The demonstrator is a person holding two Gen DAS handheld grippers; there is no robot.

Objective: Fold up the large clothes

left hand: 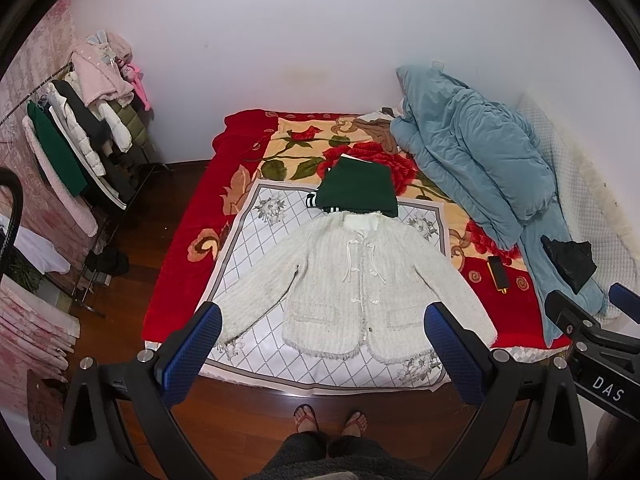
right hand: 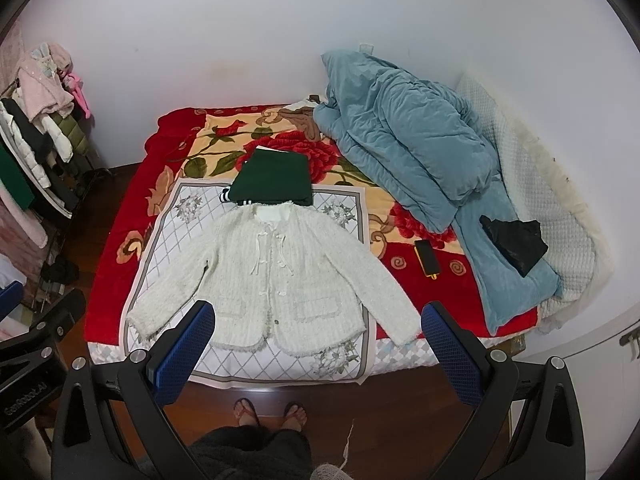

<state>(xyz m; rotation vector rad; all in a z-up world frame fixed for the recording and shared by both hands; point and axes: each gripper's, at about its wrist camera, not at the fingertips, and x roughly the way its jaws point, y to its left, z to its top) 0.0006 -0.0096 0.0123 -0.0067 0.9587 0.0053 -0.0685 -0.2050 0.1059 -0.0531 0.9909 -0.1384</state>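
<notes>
A white knitted cardigan lies spread flat, front up, sleeves out, on a white diamond-pattern cloth on the bed; it also shows in the right wrist view. A folded dark green garment lies just beyond its collar, also seen in the right wrist view. My left gripper is open and empty, held high above the bed's near edge. My right gripper is open and empty, likewise held above the near edge.
A heaped blue quilt fills the bed's right side, with a black bag on it and a black phone beside it. A clothes rack stands at the left. The red floral blanket covers the bed. My feet stand on the wooden floor.
</notes>
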